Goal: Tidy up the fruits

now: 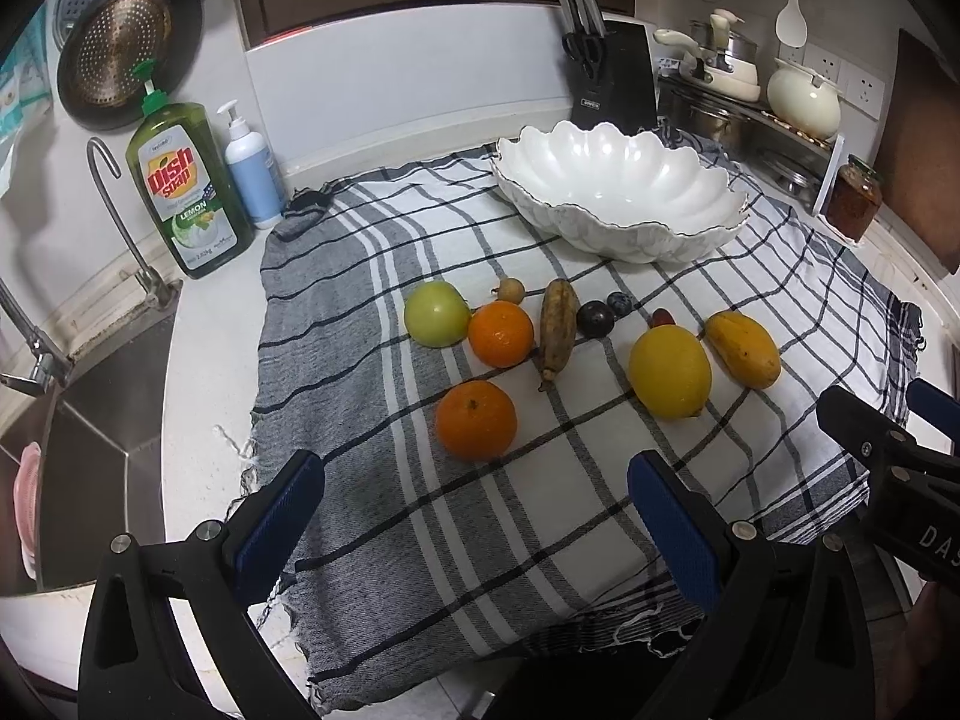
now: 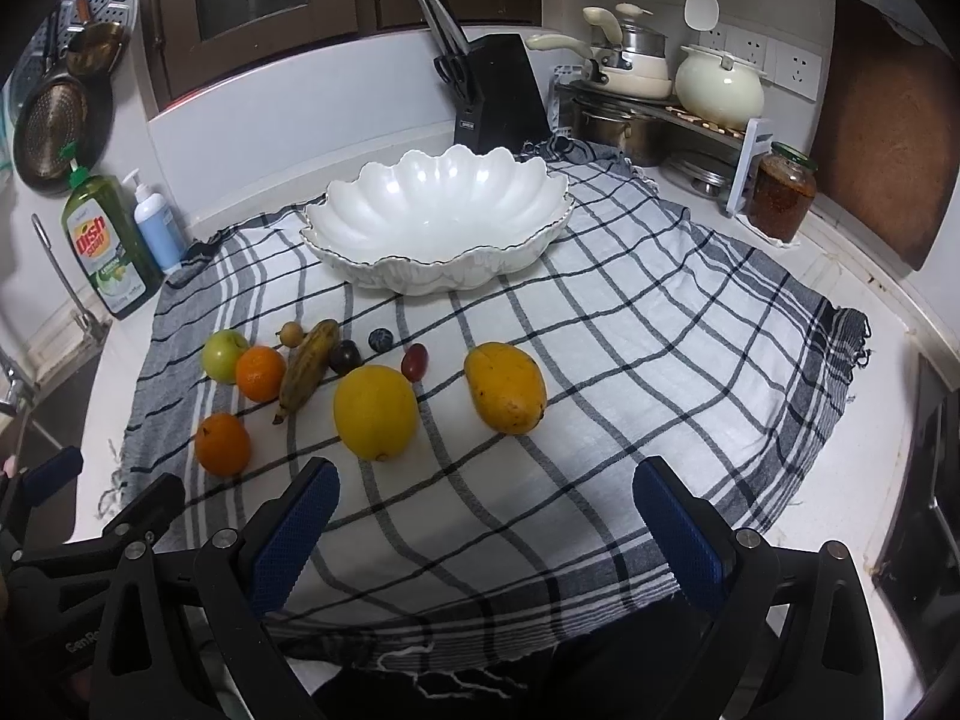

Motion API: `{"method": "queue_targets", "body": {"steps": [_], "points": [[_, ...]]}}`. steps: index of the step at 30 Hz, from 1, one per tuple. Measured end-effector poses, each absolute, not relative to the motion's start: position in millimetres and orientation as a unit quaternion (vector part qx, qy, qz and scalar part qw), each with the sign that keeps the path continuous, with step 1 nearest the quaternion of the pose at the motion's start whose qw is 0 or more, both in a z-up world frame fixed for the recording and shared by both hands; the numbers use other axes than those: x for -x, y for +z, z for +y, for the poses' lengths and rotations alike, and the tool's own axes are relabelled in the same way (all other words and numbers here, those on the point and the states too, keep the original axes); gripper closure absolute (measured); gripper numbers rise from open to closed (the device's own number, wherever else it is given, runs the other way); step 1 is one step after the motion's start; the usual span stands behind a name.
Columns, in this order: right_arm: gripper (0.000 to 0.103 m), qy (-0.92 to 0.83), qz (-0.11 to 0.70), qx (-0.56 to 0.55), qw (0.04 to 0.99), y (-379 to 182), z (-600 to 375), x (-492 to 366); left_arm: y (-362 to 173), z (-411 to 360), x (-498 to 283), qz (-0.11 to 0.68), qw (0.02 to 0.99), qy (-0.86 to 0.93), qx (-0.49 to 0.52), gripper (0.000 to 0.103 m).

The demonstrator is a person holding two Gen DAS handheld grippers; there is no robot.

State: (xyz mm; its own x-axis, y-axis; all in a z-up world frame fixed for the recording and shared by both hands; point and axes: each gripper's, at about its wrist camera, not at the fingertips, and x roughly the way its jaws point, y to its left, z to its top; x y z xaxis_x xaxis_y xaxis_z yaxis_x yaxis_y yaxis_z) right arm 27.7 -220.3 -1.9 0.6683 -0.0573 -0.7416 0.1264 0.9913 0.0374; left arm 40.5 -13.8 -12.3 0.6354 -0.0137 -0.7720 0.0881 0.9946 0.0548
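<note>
Fruit lies loose on the checked cloth (image 2: 600,360) that covers the surface, and the scalloped white bowl (image 2: 438,210) at the far side holds nothing, so the task looks to be at its very start, with no piece yet picked. The left gripper (image 1: 474,516) and the right gripper (image 2: 486,516) both hover low over the near edge of the cloth, fingers spread wide and holding nothing. In front of the left one sits an orange (image 1: 476,420), the nearest piece to it; beyond that stand a green apple (image 1: 436,314) and a second orange (image 1: 500,333), touching each other, with a browned banana (image 1: 557,333) just beside them. A dark plum (image 1: 595,318), a blueberry (image 1: 618,303), a small tan fruit (image 1: 510,290) and a red grape (image 2: 414,361) lie farther back in the row. The lemon (image 2: 375,411) and the mango (image 2: 505,387) lie nearest the right gripper, apart from each other. The next move is likely a reach forward: the right gripper onto the lemon or mango, or the left onto the near orange, closing across the narrow width with enough care not to roll or bruise it, then a lift over the row to the bowl. The small round pieces call for a finer, centred pinch.
</note>
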Motion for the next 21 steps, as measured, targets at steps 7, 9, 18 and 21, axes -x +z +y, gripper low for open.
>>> {"method": "queue_targets", "body": {"steps": [7,9,18,21], "points": [[0.003,-0.051,0.412,-0.040,0.909,-8,-215,-31,-16,-5,-44,0.430,0.902,-0.026,-0.039,0.000],[0.003,-0.052,0.415,-0.037,0.907,-9,-213,-33,-19,-4,-46,0.433,0.900,-0.026,-0.037,0.000],[0.003,-0.057,0.425,-0.027,0.903,-18,-208,-44,-27,0,-56,0.433,0.900,-0.031,-0.029,0.000],[0.003,-0.057,0.426,-0.025,0.903,-21,-206,-50,-32,1,-62,0.435,0.899,-0.026,-0.031,0.000]]}}
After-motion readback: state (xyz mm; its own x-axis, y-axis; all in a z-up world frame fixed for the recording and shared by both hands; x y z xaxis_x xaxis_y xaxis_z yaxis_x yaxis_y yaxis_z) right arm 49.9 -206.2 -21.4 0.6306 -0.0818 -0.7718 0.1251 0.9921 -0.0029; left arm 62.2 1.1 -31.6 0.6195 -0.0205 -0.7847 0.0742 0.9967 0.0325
